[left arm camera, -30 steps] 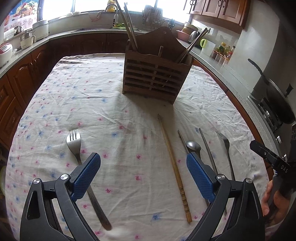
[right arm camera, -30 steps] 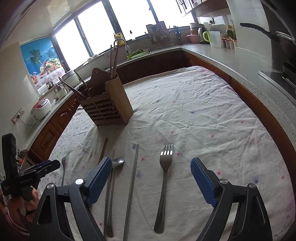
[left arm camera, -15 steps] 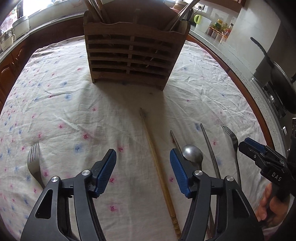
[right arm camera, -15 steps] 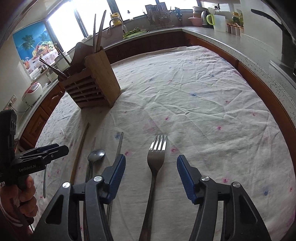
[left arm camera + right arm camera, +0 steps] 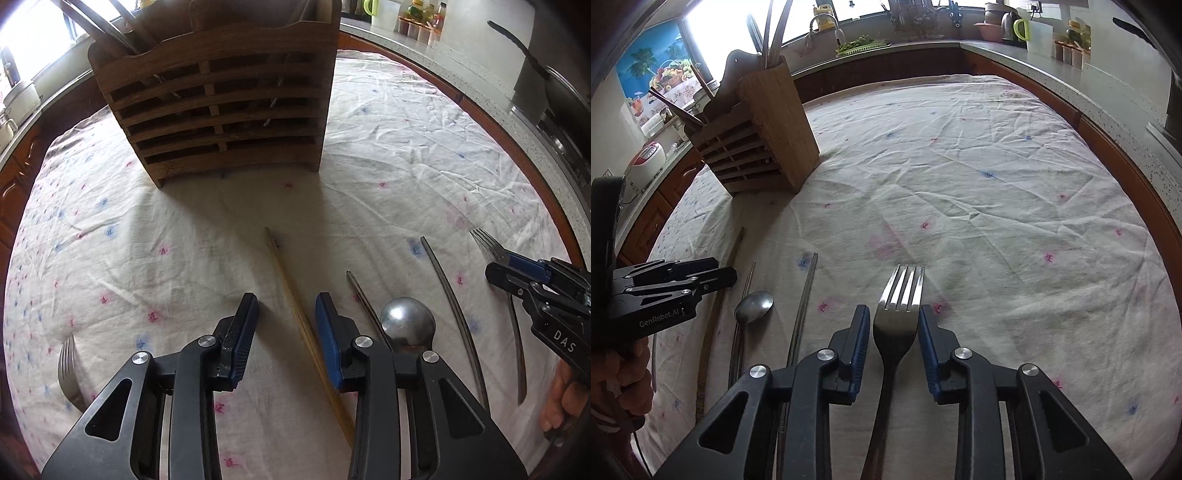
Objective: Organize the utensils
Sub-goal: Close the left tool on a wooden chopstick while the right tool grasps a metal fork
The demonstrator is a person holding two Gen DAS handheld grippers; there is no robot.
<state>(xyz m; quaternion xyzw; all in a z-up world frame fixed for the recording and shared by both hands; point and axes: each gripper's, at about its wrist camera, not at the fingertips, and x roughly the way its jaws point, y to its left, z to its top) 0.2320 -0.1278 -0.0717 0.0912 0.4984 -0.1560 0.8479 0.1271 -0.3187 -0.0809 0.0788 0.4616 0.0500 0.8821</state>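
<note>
Left claw (image 5: 286, 317) at lower centre straddles a pale wooden chopstick (image 5: 291, 299), jaws apart, below the slatted brown wooden utensil holder (image 5: 218, 110). Right claw (image 5: 891, 328), lower centre, jaws apart, flanks a steel fork (image 5: 897, 314) on the floral-clothed worktop (image 5: 997, 184).

The surface is wearing a matt, wrinkled white cloth (image 5: 979, 177) printed with small pink and blue marks. The slatted holder (image 5: 221, 107) is showing brown wood with visible grain. The fork (image 5: 895, 321) and spoon (image 5: 408, 321) are reflecting light as smooth polished metal. The chopstick (image 5: 295, 310) is presenting pale, matt wood. The fingers (image 5: 860, 332) are showing ribbed blue pads on matt black plastic bodies.
</note>
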